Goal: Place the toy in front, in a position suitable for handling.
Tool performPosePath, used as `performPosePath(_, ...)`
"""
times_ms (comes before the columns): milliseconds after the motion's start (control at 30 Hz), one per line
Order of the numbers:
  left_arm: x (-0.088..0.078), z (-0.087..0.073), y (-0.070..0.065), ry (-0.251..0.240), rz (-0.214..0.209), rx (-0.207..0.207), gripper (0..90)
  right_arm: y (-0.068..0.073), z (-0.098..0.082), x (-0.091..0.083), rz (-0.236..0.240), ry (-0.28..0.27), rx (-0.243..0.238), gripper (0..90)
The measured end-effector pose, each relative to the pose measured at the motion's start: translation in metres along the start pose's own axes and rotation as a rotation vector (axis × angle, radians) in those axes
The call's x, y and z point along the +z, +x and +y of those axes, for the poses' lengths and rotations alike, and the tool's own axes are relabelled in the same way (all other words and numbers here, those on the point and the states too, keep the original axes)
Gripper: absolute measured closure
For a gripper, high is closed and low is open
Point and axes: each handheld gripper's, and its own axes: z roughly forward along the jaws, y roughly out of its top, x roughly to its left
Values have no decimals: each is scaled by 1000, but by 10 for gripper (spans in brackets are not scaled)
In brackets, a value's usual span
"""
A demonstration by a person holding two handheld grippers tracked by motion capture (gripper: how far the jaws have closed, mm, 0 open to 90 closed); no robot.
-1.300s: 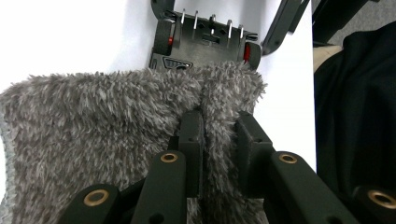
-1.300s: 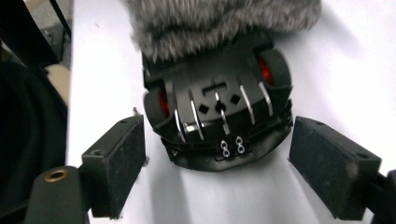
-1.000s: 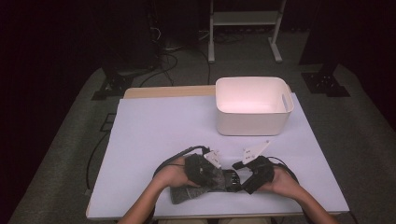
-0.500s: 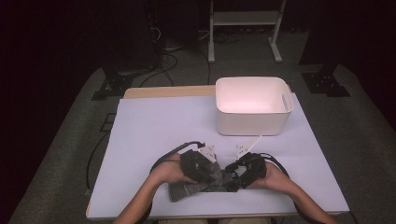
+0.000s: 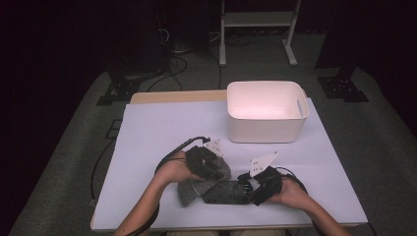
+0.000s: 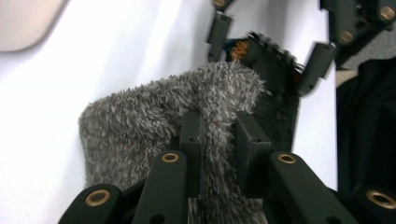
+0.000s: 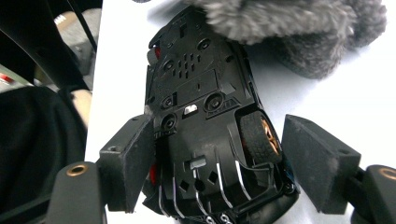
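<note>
My left gripper (image 6: 217, 140) is shut on a fold of a grey fuzzy cloth (image 6: 135, 126), which it holds up a little off the table near the front edge (image 5: 189, 191). A black toy car (image 7: 196, 84) lies on its side with its underside showing, one end under the cloth (image 7: 299, 28). My right gripper (image 7: 217, 163) straddles the car's other end. Its jaws have just been closing: one pad lies against the car's side, and the other stands a sliver off the wheel. In the high view the left gripper (image 5: 216, 167) and the right gripper (image 5: 248, 189) face each other across the car (image 5: 226, 191).
A white plastic bin (image 5: 265, 132) stands at the back right of the white table (image 5: 162, 128). Cables trail from both grippers. Beyond the table are dark floor and a stand's legs.
The left gripper has risen a little with the cloth. The right gripper's jaws have narrowed around the car, and that hand has hardly moved.
</note>
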Motion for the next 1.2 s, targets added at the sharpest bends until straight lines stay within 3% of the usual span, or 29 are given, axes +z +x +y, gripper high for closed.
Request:
performPosePath(100,3,2,2,3,-22,-6,756,5,1,-1,-26,3,-34,260)
performPosePath(167,8,1,0,17,-63,-4,756,12,2,-2,-61,6,-79,263)
performPosePath(367,12,-3,-2,14,-105,-29,758,17,1,-2,-87,0,-110,266)
performPosePath(600,9,-6,-6,-3,-121,-22,761,21,3,-5,-97,2,-129,277)
performPosePath(767,5,-8,-14,-19,-124,-6,764,22,7,-10,-69,8,-116,308)
performPosePath(867,1,-8,-22,-26,-147,16,766,23,9,-12,-61,34,-132,308)
performPosePath(933,-1,-9,-27,-27,-173,29,768,23,9,-10,-43,44,-117,307)
performPosePath(1100,-3,-11,-35,-27,-186,41,769,24,5,-4,-1,64,-107,330)
performPosePath(1200,-3,-12,-39,-31,-178,48,766,26,-1,0,40,72,-95,474)
